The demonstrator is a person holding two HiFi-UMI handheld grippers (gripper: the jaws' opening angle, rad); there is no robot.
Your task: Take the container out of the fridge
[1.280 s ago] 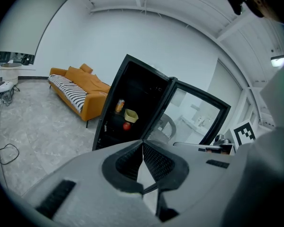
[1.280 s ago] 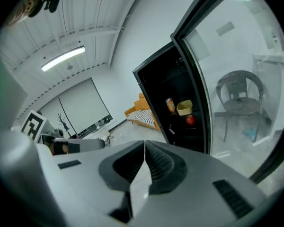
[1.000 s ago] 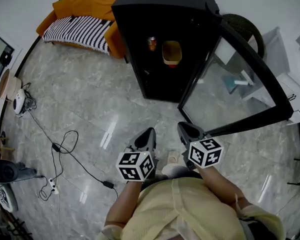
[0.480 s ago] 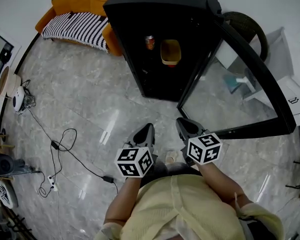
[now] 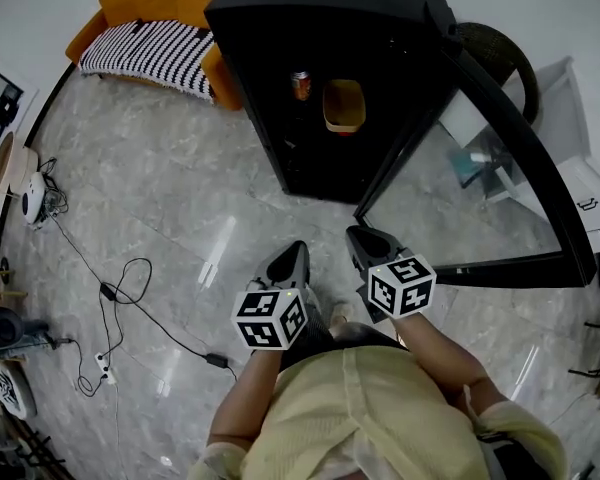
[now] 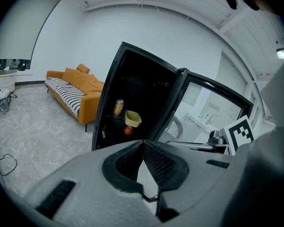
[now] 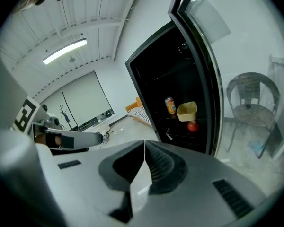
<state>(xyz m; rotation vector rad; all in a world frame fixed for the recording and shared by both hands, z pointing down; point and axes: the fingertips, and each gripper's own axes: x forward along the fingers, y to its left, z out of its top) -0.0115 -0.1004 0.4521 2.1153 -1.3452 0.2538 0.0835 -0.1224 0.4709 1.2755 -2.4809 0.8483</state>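
A black fridge (image 5: 330, 28) stands open, its glass door (image 5: 500, 158) swung out to the right. On a shelf inside sits a yellow container (image 5: 344, 106) (image 6: 133, 118) (image 7: 187, 110), with an orange can (image 5: 301, 85) (image 6: 118, 107) (image 7: 170, 105) to its left and a red apple (image 6: 128, 131) (image 7: 192, 126) just below. My left gripper (image 5: 296, 256) (image 6: 143, 145) and right gripper (image 5: 358, 240) (image 7: 145, 145) hang side by side over the floor, well short of the fridge. Both are shut with nothing between the jaws.
An orange sofa (image 5: 155, 13) with a striped cover stands left of the fridge. Cables and a power strip (image 5: 105, 368) lie on the marble floor at the left. A dark chair (image 5: 495, 53) and white furniture (image 5: 580, 158) stand behind the glass door.
Both grippers have edged a little forward toward the fridge. Their jaws stay shut.
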